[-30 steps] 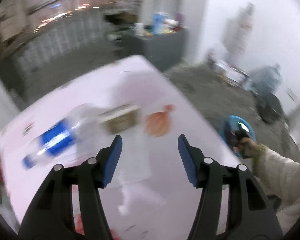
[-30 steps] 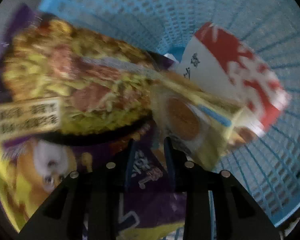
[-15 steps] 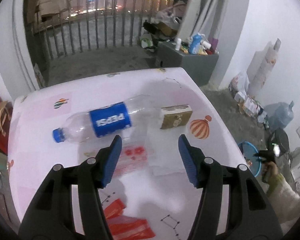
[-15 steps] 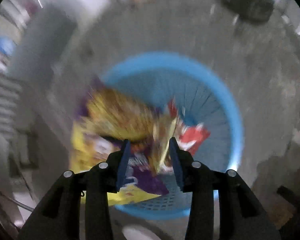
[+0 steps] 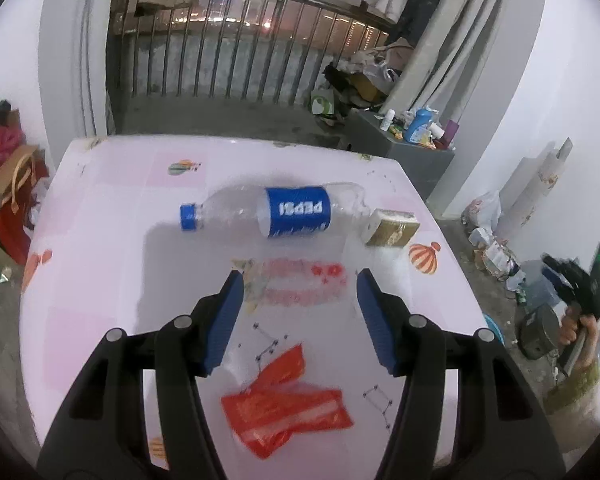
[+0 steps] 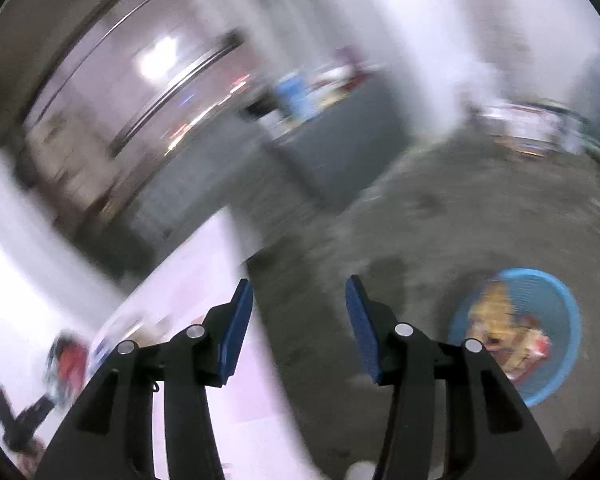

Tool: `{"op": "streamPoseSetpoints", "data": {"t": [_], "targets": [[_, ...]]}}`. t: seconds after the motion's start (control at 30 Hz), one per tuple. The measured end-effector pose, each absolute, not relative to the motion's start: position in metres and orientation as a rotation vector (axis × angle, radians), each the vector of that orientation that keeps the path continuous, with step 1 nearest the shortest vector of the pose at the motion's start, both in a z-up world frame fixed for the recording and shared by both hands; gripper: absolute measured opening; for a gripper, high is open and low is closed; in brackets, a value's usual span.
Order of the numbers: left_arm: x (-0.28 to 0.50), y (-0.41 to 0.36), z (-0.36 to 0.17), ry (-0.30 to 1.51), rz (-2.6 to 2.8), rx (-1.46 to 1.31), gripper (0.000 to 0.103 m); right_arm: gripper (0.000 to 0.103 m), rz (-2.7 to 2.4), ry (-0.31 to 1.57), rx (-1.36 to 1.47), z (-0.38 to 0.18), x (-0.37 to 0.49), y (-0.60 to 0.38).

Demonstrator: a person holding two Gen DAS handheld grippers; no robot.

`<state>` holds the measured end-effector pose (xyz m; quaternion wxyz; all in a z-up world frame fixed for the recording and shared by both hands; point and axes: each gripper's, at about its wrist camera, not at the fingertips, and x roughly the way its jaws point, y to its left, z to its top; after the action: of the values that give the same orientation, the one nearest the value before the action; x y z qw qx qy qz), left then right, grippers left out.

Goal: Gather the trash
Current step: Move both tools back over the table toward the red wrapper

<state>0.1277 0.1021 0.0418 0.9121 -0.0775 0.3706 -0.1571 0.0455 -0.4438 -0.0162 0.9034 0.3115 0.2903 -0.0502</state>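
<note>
On the pink table (image 5: 100,280) lie an empty Pepsi bottle (image 5: 276,212), a small gold box (image 5: 392,229), a clear wrapper with red print (image 5: 300,284) and a red plastic wrapper (image 5: 284,408). My left gripper (image 5: 298,300) hangs open above the clear wrapper, with nothing between its fingers. My right gripper (image 6: 298,312) is empty and its jaws are opening; it sits over the floor beside the table edge (image 6: 236,320). The blue trash basket (image 6: 556,344) holds snack packets, low at the right of the blurred right wrist view.
A person's hand (image 5: 580,328) carries the other gripper off the table's right side. A grey cabinet (image 5: 412,152) with bottles stands behind the table, a railing (image 5: 240,60) beyond it. Bags and clutter line the floor at left (image 5: 8,184) and right (image 5: 496,248).
My right gripper rose out of the basket, left the packets inside and spread its jaws. My left gripper swung across the table, bringing the bottle, box and wrappers into sharp view.
</note>
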Motion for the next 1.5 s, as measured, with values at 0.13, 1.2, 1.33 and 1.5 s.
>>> {"op": "streamPoseSetpoints", "data": {"t": [0.13, 1.2, 1.33, 1.5], "targets": [[0.121, 0.118, 0.026, 0.779, -0.315, -0.199, 0.055, 0.048, 0.091, 0.688, 0.555, -0.006, 0.102, -0.360], [0.104, 0.113, -0.080, 1.042, -0.503, -0.392, 0.021, 0.021, 0.735, 1.272, 0.479, -0.083, 0.069, -0.103], [0.104, 0.095, -0.085, 1.059, -0.551, -0.403, 0.019, 0.012, 0.681, 1.271, 0.607, -0.095, 0.073, -0.121], [0.098, 0.074, -0.088, 1.073, -0.620, -0.378, 0.016, 0.011, 0.584, 1.209, 0.670, -0.097, 0.084, -0.150]]}}
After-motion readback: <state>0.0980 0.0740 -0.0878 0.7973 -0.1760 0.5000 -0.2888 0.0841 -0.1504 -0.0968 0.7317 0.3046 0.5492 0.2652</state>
